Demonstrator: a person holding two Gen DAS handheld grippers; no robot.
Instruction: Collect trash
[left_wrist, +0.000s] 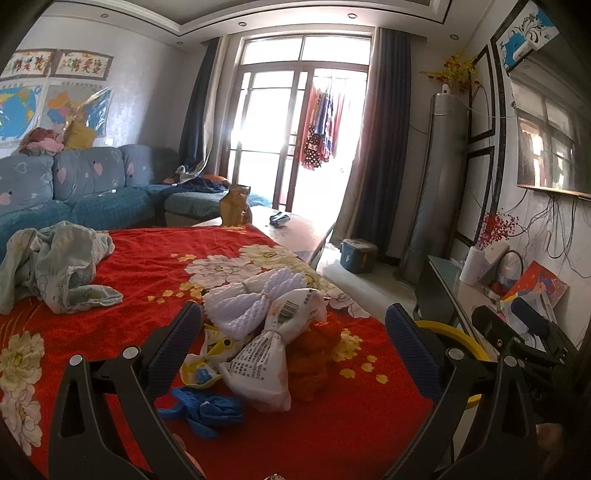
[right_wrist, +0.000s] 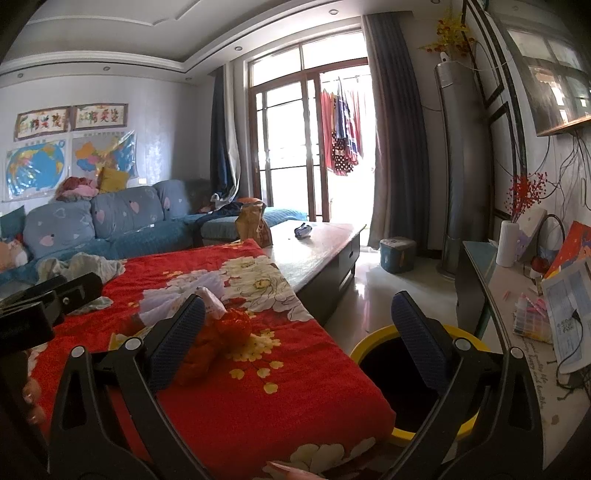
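Note:
A heap of trash lies on the red flowered cloth: white foam fruit netting, a knotted white plastic bag with print, an orange mesh wad, a yellow-and-white wrapper and blue gloves. My left gripper hangs open just above the heap, its fingers either side of the bag. My right gripper is open and empty, its left finger beside the orange mesh wad, its right finger over the yellow-rimmed bin at the table's right edge.
A crumpled pale cloth lies at the cloth's left. Beyond it the bare tabletop carries a brown paper bag and a small blue item. A sofa stands left, a cluttered console right, a blue stool on the floor.

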